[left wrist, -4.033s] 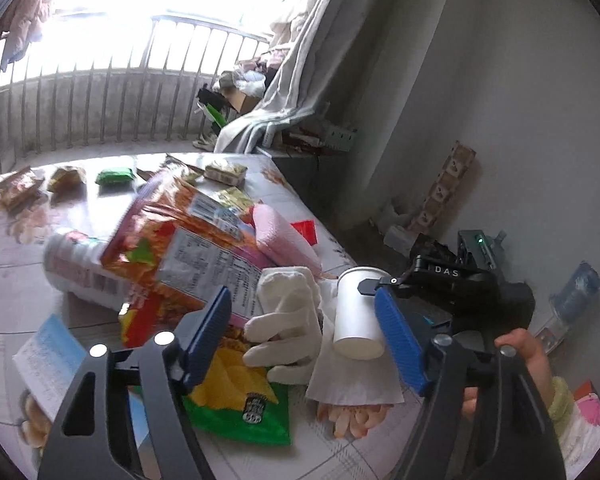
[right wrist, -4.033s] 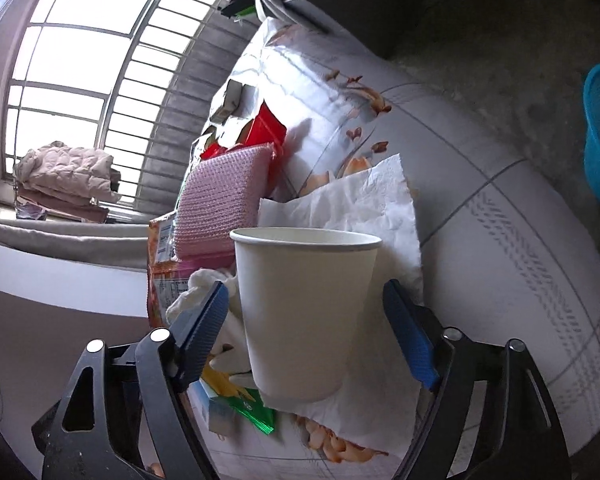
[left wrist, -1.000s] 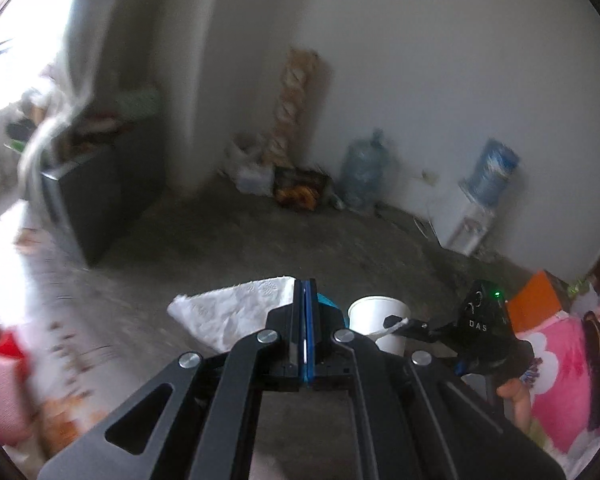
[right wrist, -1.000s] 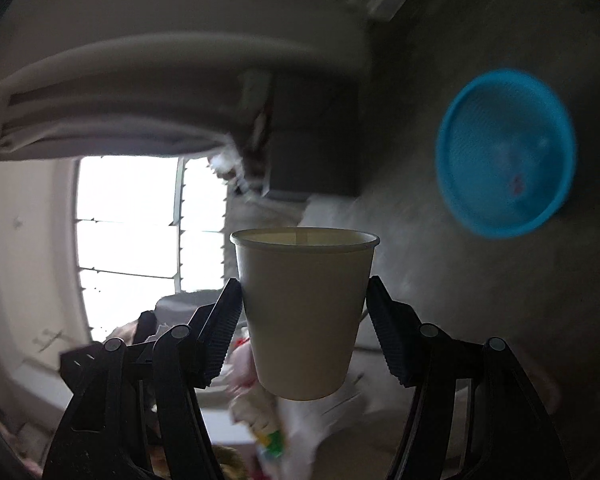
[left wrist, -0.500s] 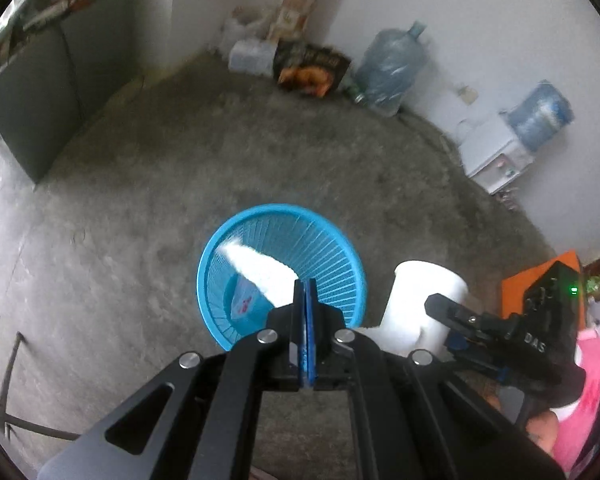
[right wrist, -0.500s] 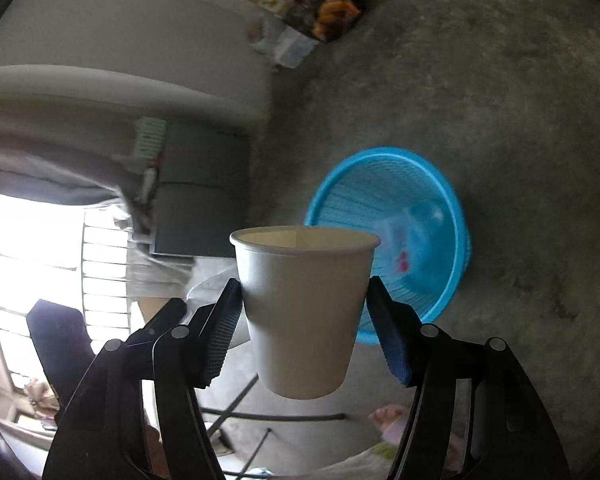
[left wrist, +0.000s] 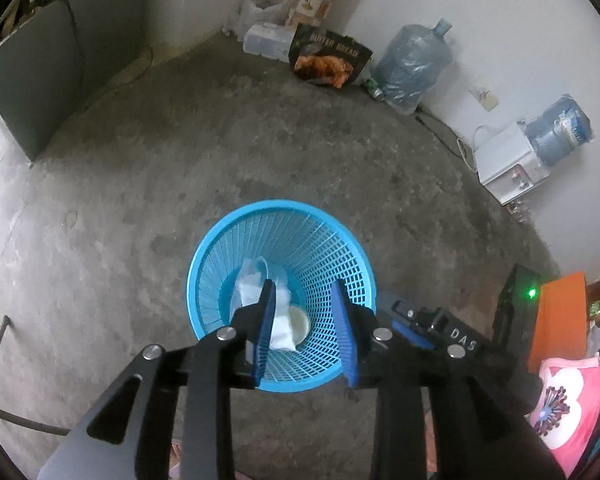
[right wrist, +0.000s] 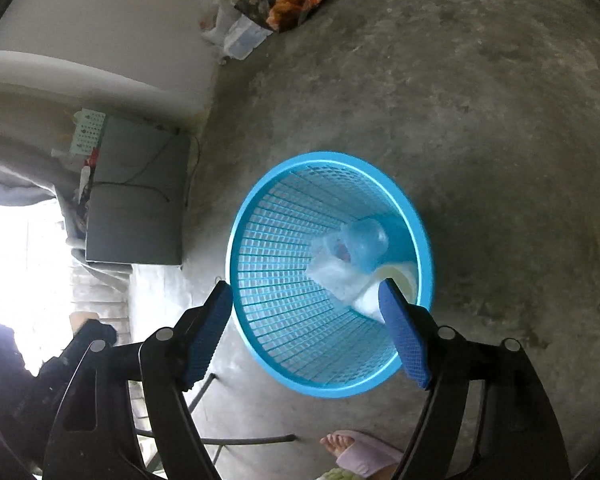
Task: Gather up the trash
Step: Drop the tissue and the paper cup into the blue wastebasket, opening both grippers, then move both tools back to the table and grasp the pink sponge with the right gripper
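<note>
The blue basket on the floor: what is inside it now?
Inside the blue basket lie a white paper cup, a crumpled white napkin and a clear plastic item. The napkin covers part of the cup and the bottom, so anything beneath is hidden.

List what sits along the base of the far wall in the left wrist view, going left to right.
Clear plastic container → butter bread bag → big water jug → white dispenser with a blue bottle on top.
</note>
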Action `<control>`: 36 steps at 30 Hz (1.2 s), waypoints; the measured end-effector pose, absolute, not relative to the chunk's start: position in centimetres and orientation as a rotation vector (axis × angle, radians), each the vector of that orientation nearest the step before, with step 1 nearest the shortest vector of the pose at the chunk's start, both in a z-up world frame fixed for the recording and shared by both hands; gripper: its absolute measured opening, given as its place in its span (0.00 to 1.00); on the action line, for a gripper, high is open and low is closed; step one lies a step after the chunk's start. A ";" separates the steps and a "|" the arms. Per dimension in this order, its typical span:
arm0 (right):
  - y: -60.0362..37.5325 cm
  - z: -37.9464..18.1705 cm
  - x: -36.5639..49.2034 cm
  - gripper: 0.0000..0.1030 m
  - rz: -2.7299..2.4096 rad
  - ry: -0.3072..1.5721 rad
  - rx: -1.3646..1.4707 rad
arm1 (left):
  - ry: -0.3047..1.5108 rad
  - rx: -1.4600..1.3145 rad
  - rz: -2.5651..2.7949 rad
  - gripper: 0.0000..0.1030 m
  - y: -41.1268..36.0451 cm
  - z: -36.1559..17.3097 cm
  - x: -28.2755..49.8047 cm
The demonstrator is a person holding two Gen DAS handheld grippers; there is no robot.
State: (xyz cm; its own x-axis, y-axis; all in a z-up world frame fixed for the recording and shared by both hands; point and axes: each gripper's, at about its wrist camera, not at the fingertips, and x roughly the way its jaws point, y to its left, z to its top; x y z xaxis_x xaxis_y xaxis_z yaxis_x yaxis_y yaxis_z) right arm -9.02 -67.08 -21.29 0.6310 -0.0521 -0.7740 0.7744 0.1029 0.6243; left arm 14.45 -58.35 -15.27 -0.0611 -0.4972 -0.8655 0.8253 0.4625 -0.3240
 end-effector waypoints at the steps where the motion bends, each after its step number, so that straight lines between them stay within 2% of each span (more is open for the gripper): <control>1: -66.8 -21.1 -9.6 0.70 -0.691 0.676 1.338 | 1.200 0.344 -1.114 0.28 -58.2 -14.9 14.4; 4: -66.2 -20.4 -10.9 0.70 -0.698 0.665 1.334 | 1.191 0.320 -1.104 0.30 -57.5 -13.0 14.4; 7: -65.6 -19.4 -12.4 0.70 -0.696 0.648 1.322 | 1.172 0.300 -1.088 0.40 -56.2 -10.6 14.2; 9: -65.1 -18.6 -13.2 0.70 -0.692 0.642 1.307 | 1.159 0.294 -1.080 0.52 -55.0 -8.7 13.8; 11: -64.4 -17.5 -14.0 0.70 -0.679 0.642 1.283 | 1.153 0.309 -1.061 0.57 -53.6 -7.1 13.4; 17: -62.1 -13.2 -13.5 0.70 -0.599 0.649 1.217 | 1.109 0.318 -1.061 0.65 -46.6 -1.1 12.9; 24: -58.6 -7.3 -9.4 0.71 -0.458 0.657 1.084 | 0.996 0.247 -1.009 0.73 -34.7 5.9 15.1; 30: -54.3 -3.0 -4.8 0.71 -0.300 0.673 0.978 | 0.988 0.104 -0.818 0.79 -23.8 8.9 21.0; 36: -49.3 0.2 0.5 0.71 -0.131 0.712 0.884 | 1.044 -0.048 -0.606 0.79 -14.4 8.8 27.7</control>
State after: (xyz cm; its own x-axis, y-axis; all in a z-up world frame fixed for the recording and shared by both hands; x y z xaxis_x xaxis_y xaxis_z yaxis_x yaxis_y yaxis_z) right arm 0.48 -49.34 0.18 0.7650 0.1777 -0.6191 0.3864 0.6425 0.6618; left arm 27.68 -14.42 8.80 0.3559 -0.4915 -0.7948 0.4467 0.8365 -0.3173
